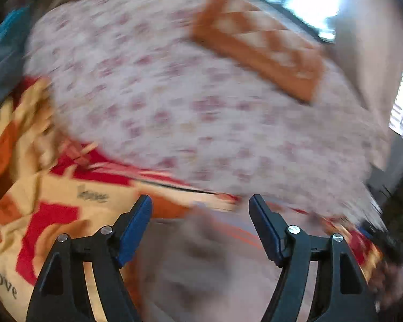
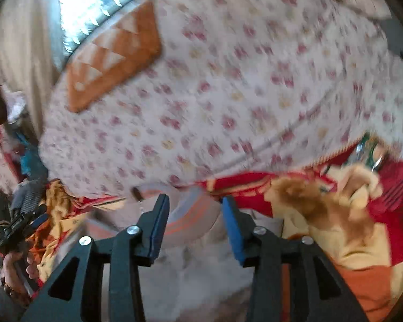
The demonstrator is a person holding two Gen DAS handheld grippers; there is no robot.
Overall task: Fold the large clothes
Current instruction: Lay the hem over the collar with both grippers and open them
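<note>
Tongs both apart, nothing clamped: left tongs (image 1: pixel 200 204) wide, right tongs (image 2: pixel 196 201) narrower. Pale pinkish garment with orange stripes (image 2: pixel 190 220) lies just beneath both, on yellow-red printed blanket (image 1: pixel 56 204), beside white floral-print sheet (image 1: pixel 188 102). Heavy blur.

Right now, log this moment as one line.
left gripper: open, empty | right gripper: open, empty | pale garment: below both | floral sheet: behind

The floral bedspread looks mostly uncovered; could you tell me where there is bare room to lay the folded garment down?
The floral bedspread lies bare between the orange cushion near its far edge and the red and yellow blanket along its near edge. The near side is crowded: that blanket bunches around a pale garment.
</note>
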